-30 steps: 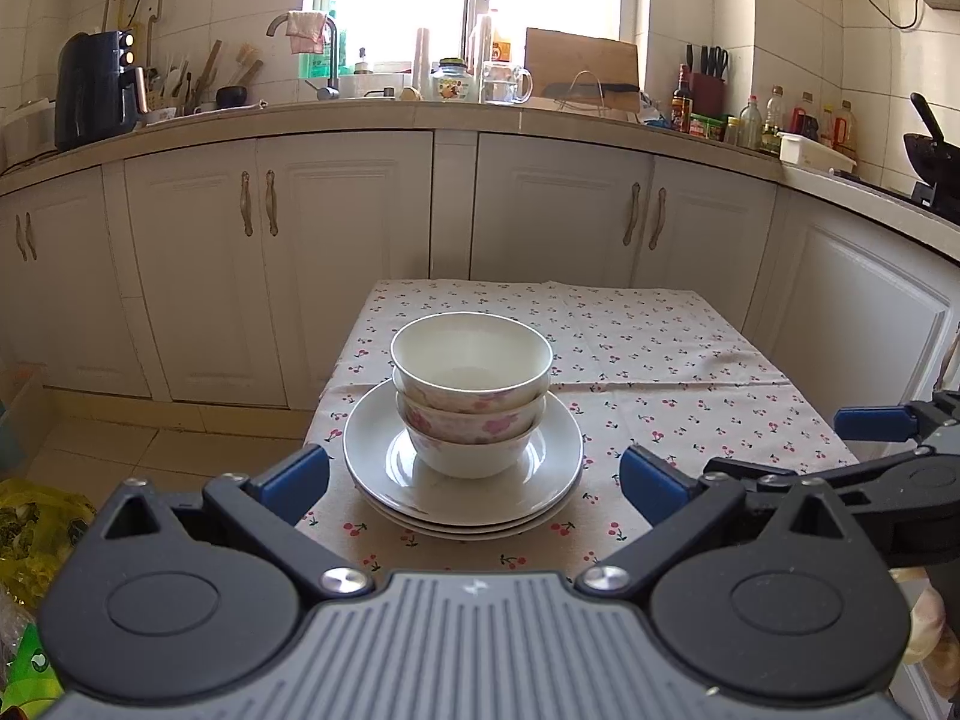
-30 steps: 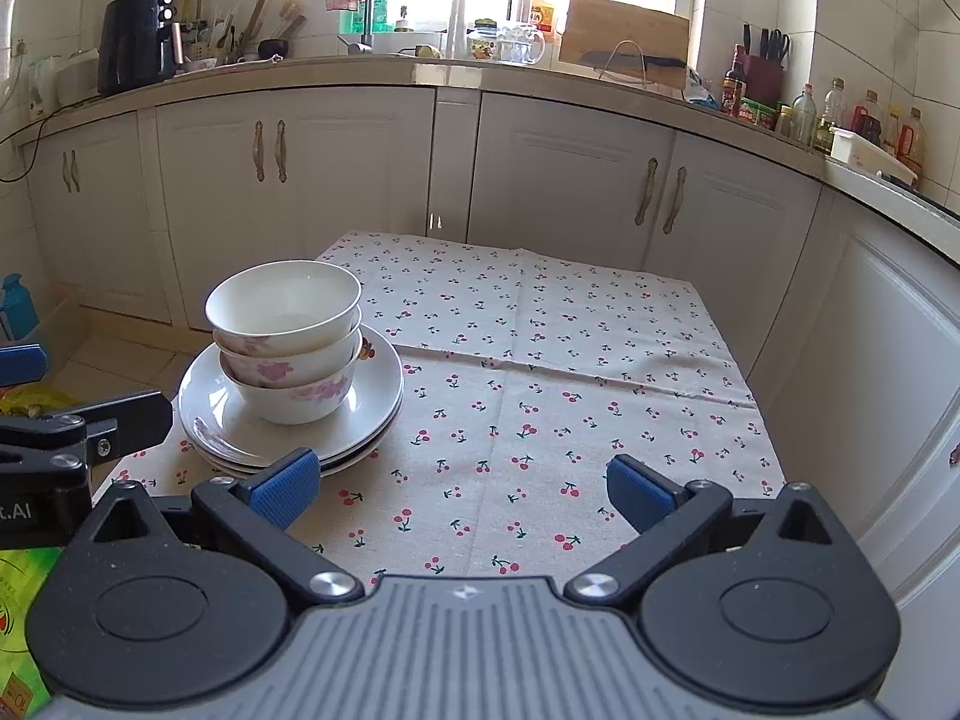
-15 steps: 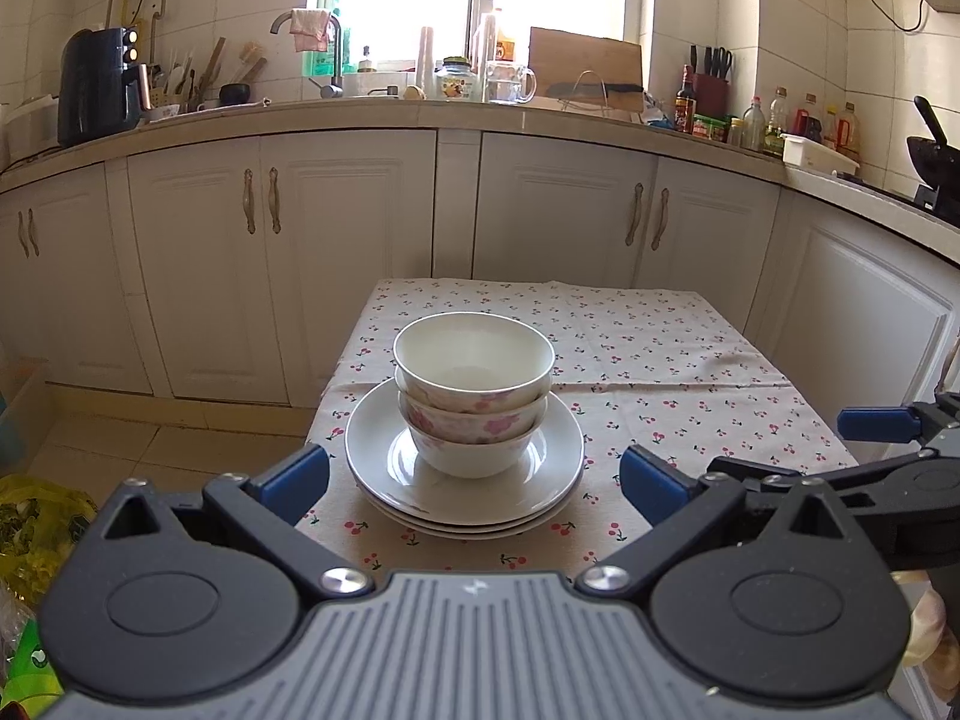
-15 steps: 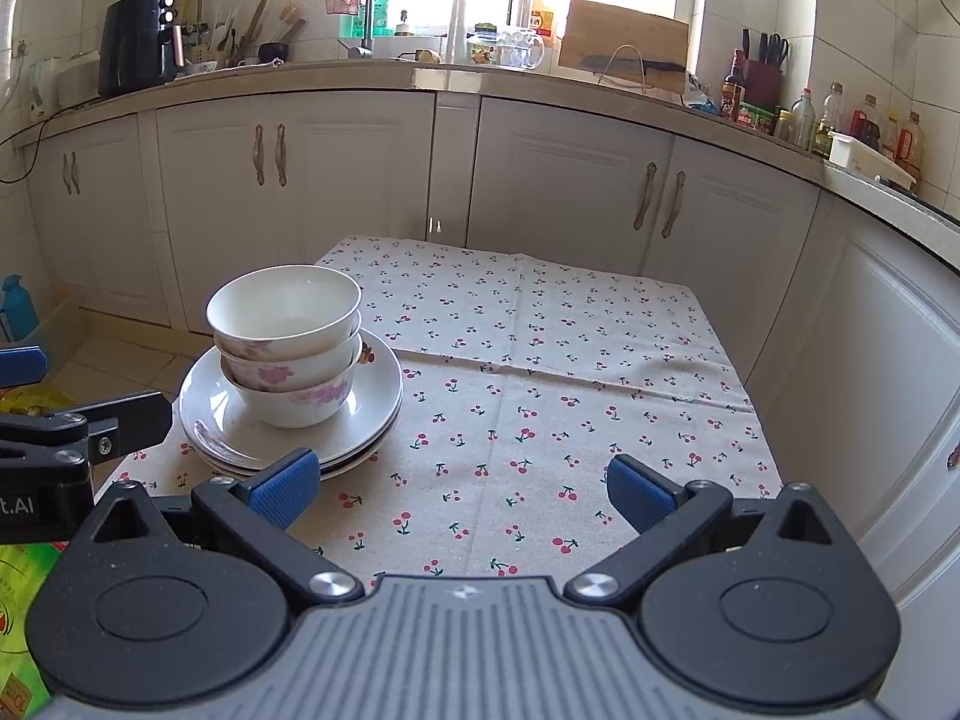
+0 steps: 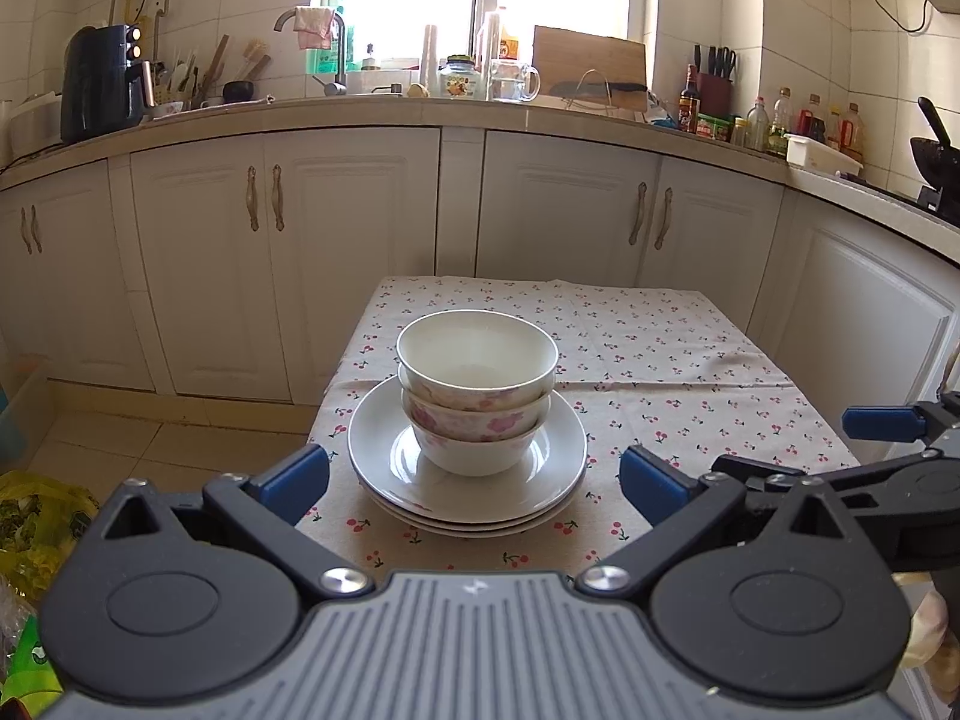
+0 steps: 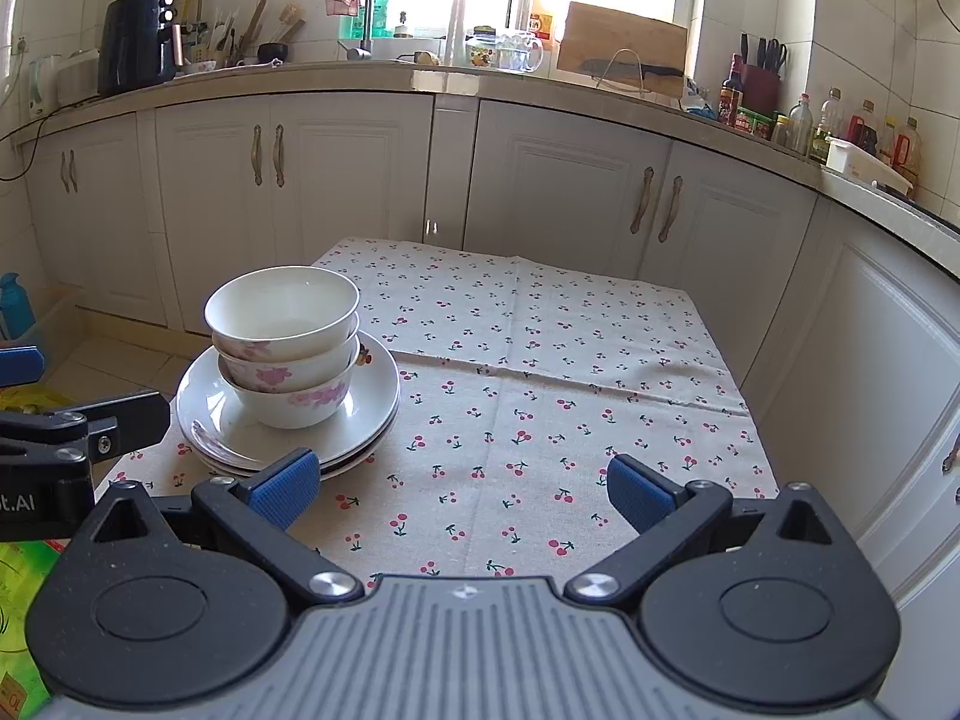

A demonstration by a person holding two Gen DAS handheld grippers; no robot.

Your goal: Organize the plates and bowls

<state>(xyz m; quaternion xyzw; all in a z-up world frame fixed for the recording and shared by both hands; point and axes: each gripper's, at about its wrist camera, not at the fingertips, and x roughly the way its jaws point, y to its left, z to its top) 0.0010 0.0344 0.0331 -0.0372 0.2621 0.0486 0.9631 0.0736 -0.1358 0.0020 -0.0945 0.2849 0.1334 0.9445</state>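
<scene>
Three white bowls with pink flowers (image 5: 477,387) (image 6: 282,342) are nested upright on a pile of white plates (image 5: 558,468) (image 6: 378,402) at the near left of a table with a cherry-print cloth (image 5: 660,360) (image 6: 540,390). My left gripper (image 5: 474,483) is open, held just short of the table's near edge, facing the stack. My right gripper (image 6: 462,489) is open too, over the near edge to the right of the stack, nothing between its fingers. Each gripper shows at the other view's edge.
White kitchen cabinets (image 5: 360,240) and a cluttered counter (image 5: 480,105) run behind the table and along the right wall (image 6: 870,300). Yellow and green bags (image 5: 36,516) lie on the floor at the left. Bare cloth lies right of the stack.
Both views have shifted only slightly; the stack sits a touch nearer in the left wrist view. Nothing was taken hold of or let go.
</scene>
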